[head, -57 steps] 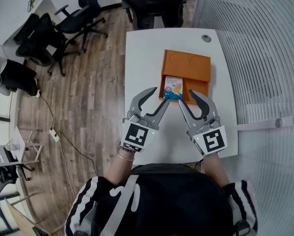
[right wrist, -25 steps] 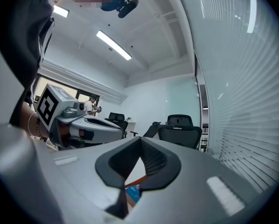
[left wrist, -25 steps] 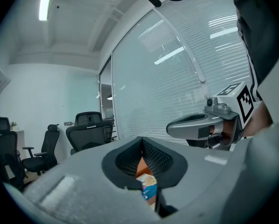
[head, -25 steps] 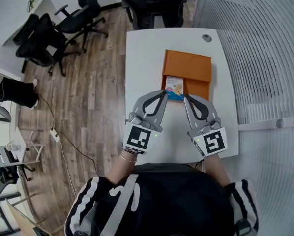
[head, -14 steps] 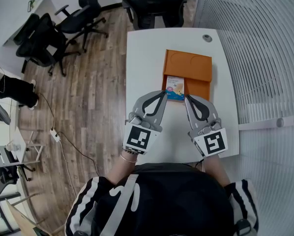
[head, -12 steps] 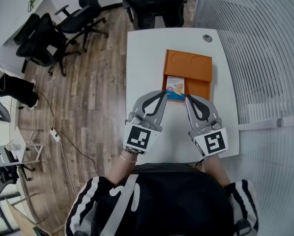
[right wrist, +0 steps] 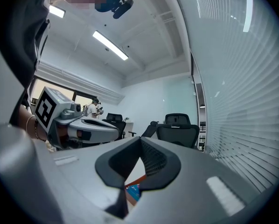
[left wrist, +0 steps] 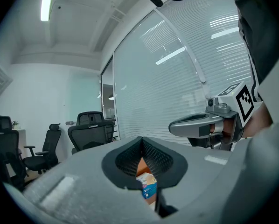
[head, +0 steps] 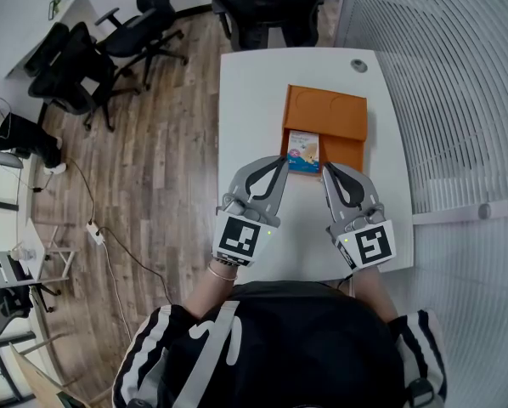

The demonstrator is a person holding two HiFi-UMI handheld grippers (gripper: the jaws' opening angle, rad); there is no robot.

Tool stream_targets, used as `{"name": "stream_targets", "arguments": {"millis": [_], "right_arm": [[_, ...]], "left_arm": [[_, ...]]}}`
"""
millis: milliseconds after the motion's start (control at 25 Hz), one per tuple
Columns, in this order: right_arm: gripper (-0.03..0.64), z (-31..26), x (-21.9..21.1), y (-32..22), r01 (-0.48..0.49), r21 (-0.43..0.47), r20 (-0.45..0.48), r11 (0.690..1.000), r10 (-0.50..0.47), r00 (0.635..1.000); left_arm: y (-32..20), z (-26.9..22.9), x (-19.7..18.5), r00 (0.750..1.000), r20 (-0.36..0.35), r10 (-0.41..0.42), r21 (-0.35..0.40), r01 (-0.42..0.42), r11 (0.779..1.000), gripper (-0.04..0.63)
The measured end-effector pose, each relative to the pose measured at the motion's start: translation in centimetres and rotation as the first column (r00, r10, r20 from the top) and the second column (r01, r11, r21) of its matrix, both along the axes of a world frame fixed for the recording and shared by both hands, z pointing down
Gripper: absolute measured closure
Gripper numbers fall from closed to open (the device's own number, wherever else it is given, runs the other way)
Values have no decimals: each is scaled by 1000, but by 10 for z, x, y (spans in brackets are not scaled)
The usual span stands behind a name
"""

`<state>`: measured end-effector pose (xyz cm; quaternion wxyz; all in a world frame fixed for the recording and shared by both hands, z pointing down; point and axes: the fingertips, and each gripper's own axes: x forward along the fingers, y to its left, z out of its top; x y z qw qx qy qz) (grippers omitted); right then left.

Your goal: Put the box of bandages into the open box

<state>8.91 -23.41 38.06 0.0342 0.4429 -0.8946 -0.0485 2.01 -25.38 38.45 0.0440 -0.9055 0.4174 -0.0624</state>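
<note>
The bandages (head: 302,152) lie inside the orange box (head: 326,113), so the job looks done to me. The left gripper (head: 282,162) and right gripper (head: 326,169) hover just before it, jaws pressed together, holding nothing.

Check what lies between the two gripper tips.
The box of bandages, seen in the head view, between the shut left gripper and right gripper.
</note>
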Motion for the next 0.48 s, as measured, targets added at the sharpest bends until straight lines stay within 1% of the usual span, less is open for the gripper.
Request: {"name": "stream_targets", "arguments": {"millis": [480], "right_arm": [[618, -1, 2, 1, -2, 3, 0, 1000, 2, 1000]], "left_arm": [[1, -1, 3, 1000, 3, 9, 5, -9, 1000, 594]]}}
